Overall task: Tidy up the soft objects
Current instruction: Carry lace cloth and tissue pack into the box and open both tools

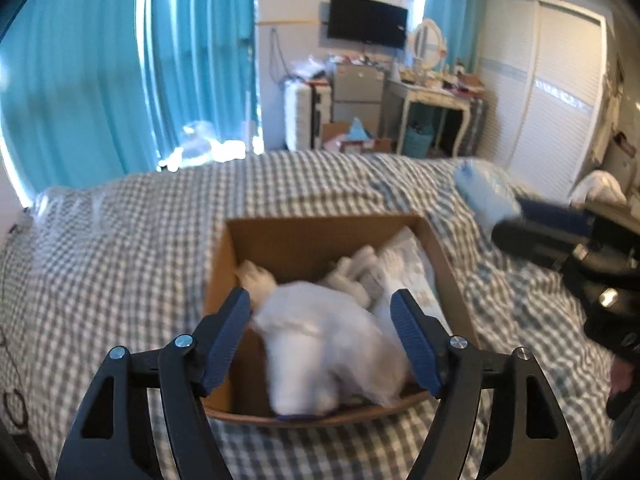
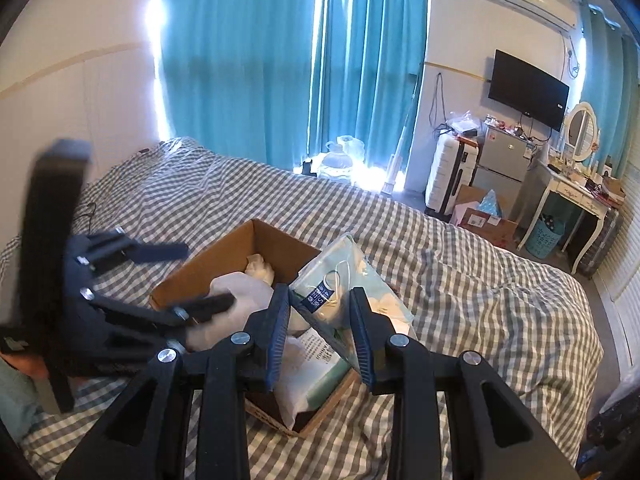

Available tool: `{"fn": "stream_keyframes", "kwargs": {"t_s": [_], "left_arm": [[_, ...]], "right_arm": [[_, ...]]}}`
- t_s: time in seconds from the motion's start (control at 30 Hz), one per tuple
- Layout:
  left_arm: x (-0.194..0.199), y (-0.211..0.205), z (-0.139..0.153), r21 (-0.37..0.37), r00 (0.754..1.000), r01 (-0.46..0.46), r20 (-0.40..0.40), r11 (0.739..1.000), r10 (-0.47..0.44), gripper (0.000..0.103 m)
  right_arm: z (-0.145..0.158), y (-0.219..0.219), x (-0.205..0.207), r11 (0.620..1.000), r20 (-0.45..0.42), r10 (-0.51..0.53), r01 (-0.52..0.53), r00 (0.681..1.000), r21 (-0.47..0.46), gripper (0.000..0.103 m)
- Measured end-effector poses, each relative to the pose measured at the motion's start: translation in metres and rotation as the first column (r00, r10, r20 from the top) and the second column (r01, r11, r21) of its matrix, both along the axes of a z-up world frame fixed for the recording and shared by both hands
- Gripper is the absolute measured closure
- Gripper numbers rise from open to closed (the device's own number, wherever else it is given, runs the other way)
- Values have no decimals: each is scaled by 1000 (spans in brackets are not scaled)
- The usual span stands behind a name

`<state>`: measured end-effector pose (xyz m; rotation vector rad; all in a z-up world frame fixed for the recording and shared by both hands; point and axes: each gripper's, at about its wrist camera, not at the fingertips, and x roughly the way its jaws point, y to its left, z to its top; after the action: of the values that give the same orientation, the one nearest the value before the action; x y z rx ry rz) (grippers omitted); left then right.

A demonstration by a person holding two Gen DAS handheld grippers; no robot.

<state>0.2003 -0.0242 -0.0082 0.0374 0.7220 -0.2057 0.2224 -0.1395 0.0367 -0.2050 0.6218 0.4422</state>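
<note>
A brown cardboard box (image 1: pixel 320 240) sits on the checked bed and holds several white soft items. My left gripper (image 1: pixel 324 340) is open above the box, with a blurred white soft bundle (image 1: pixel 320 356) between and below its fingers, apart from both pads. It also shows in the right wrist view (image 2: pixel 200 280), open over the box (image 2: pixel 224 256). My right gripper (image 2: pixel 320 332) is shut on a pale green plastic packet (image 2: pixel 344 280) of white items, held tilted over the box's right side. The right gripper (image 1: pixel 508 220) shows blurred at the right edge of the left wrist view.
The bed's grey checked cover (image 2: pixel 460 280) stretches all round the box. A light blue pillow (image 1: pixel 480 192) lies at the bed's far right. Teal curtains (image 2: pixel 280 60), a suitcase (image 2: pixel 448 172), a small fridge (image 2: pixel 504 152) and a dressing table (image 2: pixel 572 196) stand beyond the bed.
</note>
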Motion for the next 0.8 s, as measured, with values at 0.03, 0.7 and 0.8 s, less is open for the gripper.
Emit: {"fn": "stream_keyframes", "kwargs": {"t_s": [0.03,0.7,0.8], "left_arm": [[2,5,2,-5,1000,-8,4,1000,8,29],[17,79,-10,-8,986,-164,-6,986,164,29],[13,83,-5,-14,985,-175,-1,985,175,29]], "right_arm": [[-1,3,3,1000,0,1,-1,1000,-2,73],[-49,70,81,999,-64,28,-26,998,26,33],[-39,65,74,999,-52,9,-7,999,47,33]]}}
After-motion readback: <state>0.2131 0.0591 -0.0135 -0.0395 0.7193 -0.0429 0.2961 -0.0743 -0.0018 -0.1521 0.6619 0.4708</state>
